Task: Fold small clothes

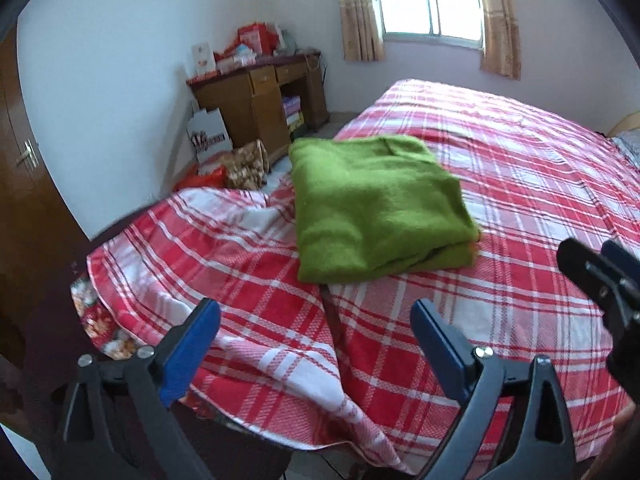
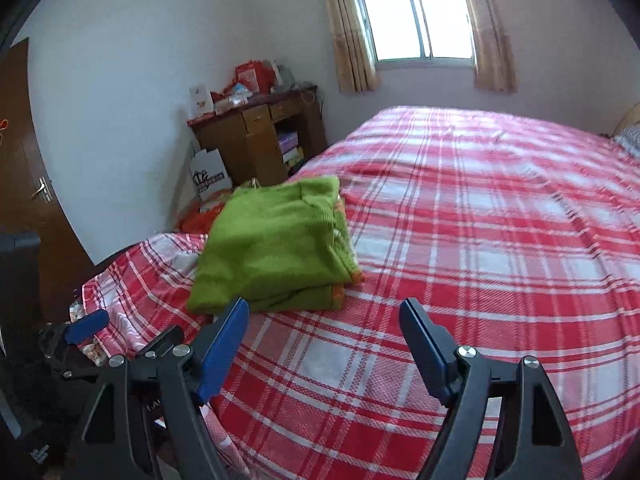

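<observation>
- Green knit sweater lies folded into a thick rectangular bundle on the bed, near the bed's left edge, short of its near end
- Orange trim shows at the bundle's right near corner in the right wrist view; folded layers stacked, top face fairly flat
- Bed covered by a red-and-white plaid sheet; sheet rumpled and ridged at the near left corner, smooth across the right and far parts
- Left tool released, blue pads wide apart, nothing between them; it hangs over the near left corner of the bed, sweater beyond its tips, apart from it
- Right tool released as well, pads spread, nothing held; it sits over the sheet just near of the sweater, left pad overlapping the bundle's near edge in view; contact cannot be told
- Each tool shows at the margin of the other's view
- Far left: wooden table against the wall, red boxes and cards piled on top
- Window with beige curtains on the far wall
- Brown door at left, metal handle
</observation>
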A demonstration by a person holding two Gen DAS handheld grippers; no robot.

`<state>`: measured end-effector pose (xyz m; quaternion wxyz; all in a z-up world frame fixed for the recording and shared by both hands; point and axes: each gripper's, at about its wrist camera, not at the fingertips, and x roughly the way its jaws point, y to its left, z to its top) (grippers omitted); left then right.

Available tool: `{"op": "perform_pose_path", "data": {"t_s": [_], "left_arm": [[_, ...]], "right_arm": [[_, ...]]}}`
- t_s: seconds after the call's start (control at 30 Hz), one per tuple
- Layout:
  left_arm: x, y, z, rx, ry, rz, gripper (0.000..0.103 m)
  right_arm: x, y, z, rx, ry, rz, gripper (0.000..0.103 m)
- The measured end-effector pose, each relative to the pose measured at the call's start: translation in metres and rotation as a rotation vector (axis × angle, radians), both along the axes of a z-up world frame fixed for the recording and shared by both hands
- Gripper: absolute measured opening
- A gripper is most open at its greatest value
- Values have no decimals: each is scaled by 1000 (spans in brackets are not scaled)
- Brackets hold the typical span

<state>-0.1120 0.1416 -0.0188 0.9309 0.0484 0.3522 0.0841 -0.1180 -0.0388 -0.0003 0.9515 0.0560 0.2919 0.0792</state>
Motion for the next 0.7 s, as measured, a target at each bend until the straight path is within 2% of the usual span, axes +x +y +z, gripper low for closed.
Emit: {"op": "perform_pose_path", "data": {"t_s": [0.1, 0.23, 0.4, 0.7], "left_arm": [[-14, -4, 13, 24, -49, -12, 103], [-28, -9, 36, 14, -121, -28, 103], [-45, -16, 57, 46, -200, -23, 103], [-67, -18, 86, 40, -305, -20, 103]], "right_arm": [[-20, 1, 16, -48, -76, -18, 78], [-41, 3, 34, -76, -168, -36, 78], [-59, -5, 58, -18, -235, -25, 79], [-84, -10, 88, 27, -345, -37, 83]]}}
